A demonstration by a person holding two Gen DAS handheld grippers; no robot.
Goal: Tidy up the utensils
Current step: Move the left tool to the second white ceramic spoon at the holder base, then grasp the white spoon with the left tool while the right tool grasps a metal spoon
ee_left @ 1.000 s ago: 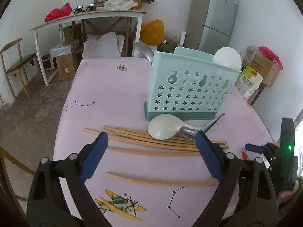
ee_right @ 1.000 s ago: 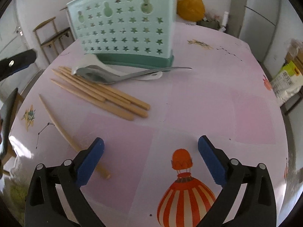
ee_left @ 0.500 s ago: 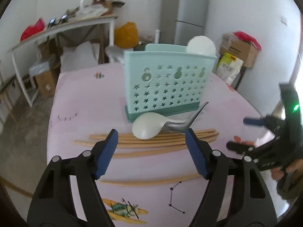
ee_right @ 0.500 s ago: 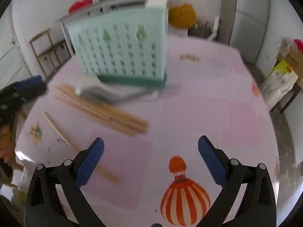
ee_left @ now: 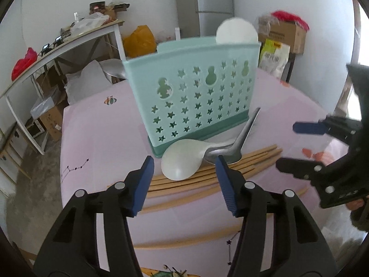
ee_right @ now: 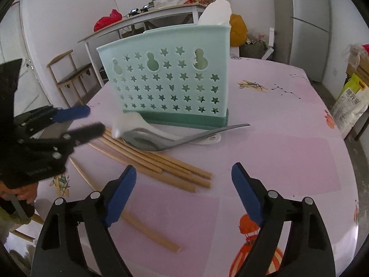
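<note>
Two grippers hang over a pink tabletop, both with jaws closing and nothing pressed between the pads: the right gripper stands wide with only bare cloth ahead of it, the left gripper about half open, framing the bowl of a white rice paddle without touching it. The mint utensil holder stands upright mid-table, a second white paddle poking from its top. At its foot the rice paddle lies on a bundle of wooden chopsticks, a steel spoon resting across it. Only the left view shows another steel spoon behind the holder; only the right view shows a chair and an orange balloon print on the cloth. A stray chopstick lies apart, nearer the grippers. A cluttered white side table and a fridge stand along the walls.
</note>
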